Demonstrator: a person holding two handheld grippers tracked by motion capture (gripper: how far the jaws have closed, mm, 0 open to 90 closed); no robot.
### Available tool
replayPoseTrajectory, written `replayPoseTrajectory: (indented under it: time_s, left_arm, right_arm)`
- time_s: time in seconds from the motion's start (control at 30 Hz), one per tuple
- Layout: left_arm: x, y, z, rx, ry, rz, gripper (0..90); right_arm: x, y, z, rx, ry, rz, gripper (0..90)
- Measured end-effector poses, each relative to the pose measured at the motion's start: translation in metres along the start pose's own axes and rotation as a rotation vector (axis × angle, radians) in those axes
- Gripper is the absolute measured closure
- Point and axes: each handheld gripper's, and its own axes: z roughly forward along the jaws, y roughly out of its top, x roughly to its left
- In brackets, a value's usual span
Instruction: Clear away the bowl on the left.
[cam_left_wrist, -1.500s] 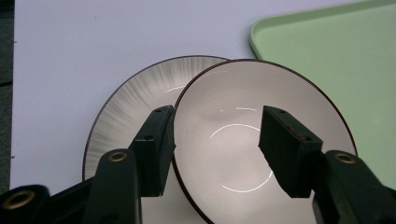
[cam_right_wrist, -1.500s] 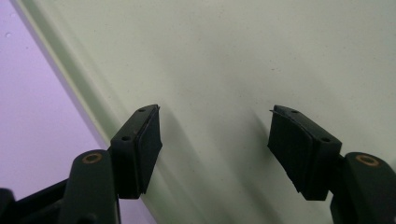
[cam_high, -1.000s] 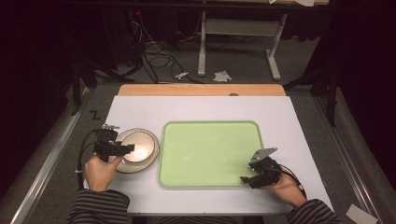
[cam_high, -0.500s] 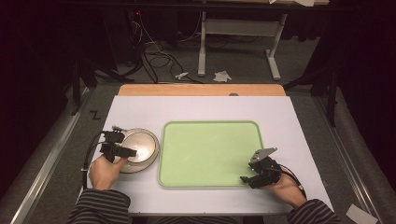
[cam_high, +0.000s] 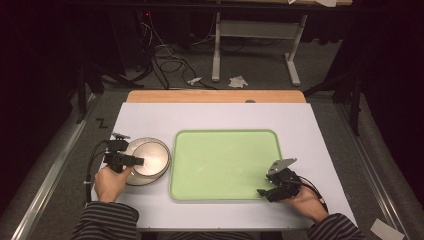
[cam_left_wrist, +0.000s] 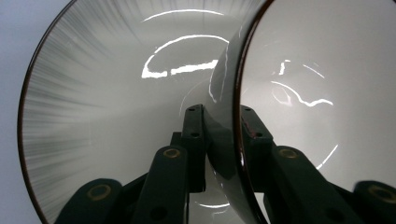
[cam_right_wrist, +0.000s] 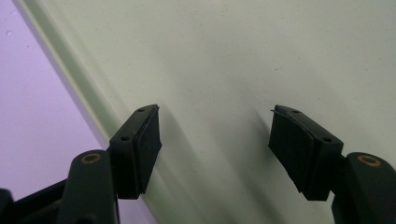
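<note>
Left gripper (cam_left_wrist: 219, 126) just closed in, jaws now clamped on rim of small bowl (cam_left_wrist: 322, 93), one pad inside, one outside; bowl sitting inside larger plate (cam_left_wrist: 102, 107) at table's (cam_high: 210, 115) left, just beside green tray (cam_high: 225, 160). Right gripper (cam_right_wrist: 215, 149) jaws wide apart, nothing between, hovering over tray's near right corner, well apart from bowl (cam_high: 150, 157).
</note>
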Motion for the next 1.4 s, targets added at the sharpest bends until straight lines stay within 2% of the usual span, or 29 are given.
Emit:
replayPoseTrajectory:
  time_s: [0.2,0.5,0.67,0.97,1.13,1.4]
  left_arm:
    - [0.0,-0.001,-0.002,-0.018,-0.001,-0.003,79.1]
    - [-0.002,-0.001,-0.008,-0.046,0.032,0.016,81.4]
    - [-0.006,-0.001,-0.011,-0.056,0.063,0.054,81.5]
    - [-0.014,-0.001,-0.016,-0.075,0.079,0.096,81.7]
    - [-0.018,-0.001,-0.02,-0.086,0.059,0.108,81.7]
    - [-0.026,-0.001,-0.032,-0.14,0.009,0.111,81.8]
  right_arm:
    - [0.0,0.0,0.0,-0.001,0.004,-0.003,35.1]
    - [0.0,0.0,0.0,-0.003,0.007,-0.01,34.6]
    - [0.0,0.0,0.0,-0.002,0.009,-0.009,34.7]
    - [0.0,0.0,0.0,-0.002,0.009,-0.01,34.7]
    - [0.0,0.0,0.0,-0.002,0.009,-0.009,34.8]
    - [0.0,0.0,0.0,-0.003,0.009,-0.009,34.8]
